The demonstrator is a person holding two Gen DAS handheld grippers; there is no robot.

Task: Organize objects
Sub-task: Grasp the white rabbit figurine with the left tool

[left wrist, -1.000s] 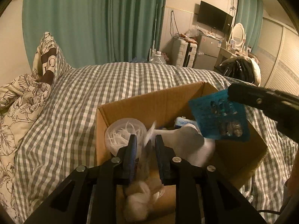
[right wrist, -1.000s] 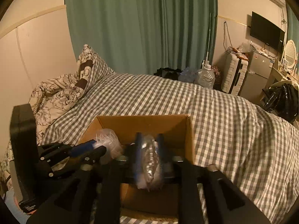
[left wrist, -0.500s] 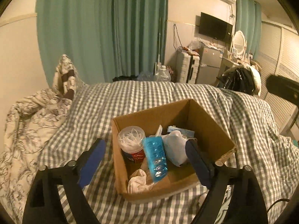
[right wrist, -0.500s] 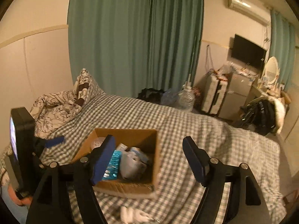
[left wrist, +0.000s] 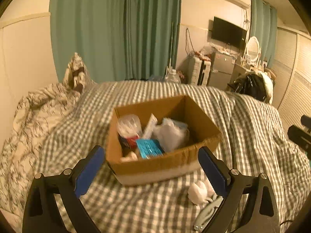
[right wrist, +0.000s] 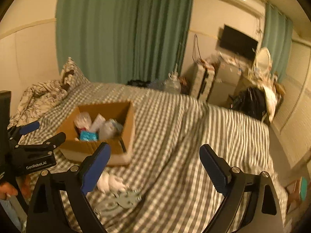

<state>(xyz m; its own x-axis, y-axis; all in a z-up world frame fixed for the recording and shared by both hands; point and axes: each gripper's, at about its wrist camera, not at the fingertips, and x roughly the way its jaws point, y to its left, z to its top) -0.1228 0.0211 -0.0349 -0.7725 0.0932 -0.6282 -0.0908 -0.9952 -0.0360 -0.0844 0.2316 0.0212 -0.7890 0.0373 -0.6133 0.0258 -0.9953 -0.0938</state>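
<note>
An open cardboard box (left wrist: pixel 159 163) sits on the checked bed. It holds a clear tub of cotton swabs (left wrist: pixel 129 125), a blue packet (left wrist: pixel 148 148), a white bundle (left wrist: pixel 171 134) and other small items. The box also shows in the right wrist view (right wrist: pixel 124 153). My left gripper (left wrist: pixel 151 169) is open and empty, pulled back in front of the box. My right gripper (right wrist: pixel 155 163) is open and empty, to the right of the box. A white cotton wad (left wrist: pixel 198 191) and a metal tool (left wrist: pixel 206 215) lie on the bed near the box; the wad shows too in the right wrist view (right wrist: pixel 110 183).
The checked duvet (left wrist: pixel 243 116) covers the bed, with a floral pillow (left wrist: pixel 38 112) at the left. Green curtains (left wrist: pixel 116 29), a TV (left wrist: pixel 228 31), a small fridge and a cluttered dresser stand beyond. The left gripper (right wrist: pixel 33 149) shows at the left of the right wrist view.
Both grippers opened, let go of the cotton and the blue packet into the box, and drew back and up away from it. The right gripper swung to the right.
</note>
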